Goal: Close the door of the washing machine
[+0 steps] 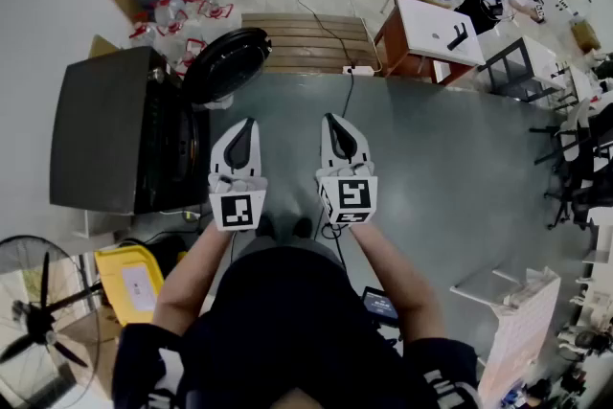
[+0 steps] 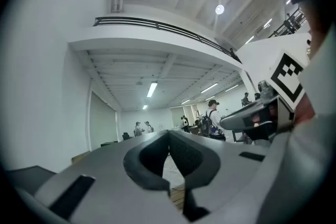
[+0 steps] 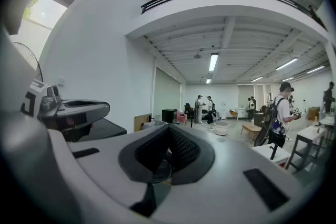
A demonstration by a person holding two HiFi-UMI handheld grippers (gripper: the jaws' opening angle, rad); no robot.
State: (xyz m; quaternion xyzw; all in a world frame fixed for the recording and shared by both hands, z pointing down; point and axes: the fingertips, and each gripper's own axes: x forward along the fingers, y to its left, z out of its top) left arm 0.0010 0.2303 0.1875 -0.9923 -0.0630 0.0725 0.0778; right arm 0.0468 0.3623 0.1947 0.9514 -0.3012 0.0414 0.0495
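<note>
The washing machine (image 1: 101,129) is a dark box at the left of the head view, and its round dark door (image 1: 228,64) swings open toward the far side. My left gripper (image 1: 244,124) is shut and empty, just right of the machine's open front. My right gripper (image 1: 331,120) is held beside it, also shut and empty, over the grey floor mat (image 1: 450,168). In the left gripper view the jaws (image 2: 169,136) meet with nothing between them. The right gripper view shows its jaws (image 3: 169,131) closed tight and the machine's dark top (image 3: 102,128) at the left.
A standing fan (image 1: 38,302) and a yellow box (image 1: 129,281) sit near left. A wooden platform (image 1: 306,38), a power strip with its cable (image 1: 359,70) and a white table (image 1: 436,29) lie beyond the mat. Several people stand far back (image 3: 202,107).
</note>
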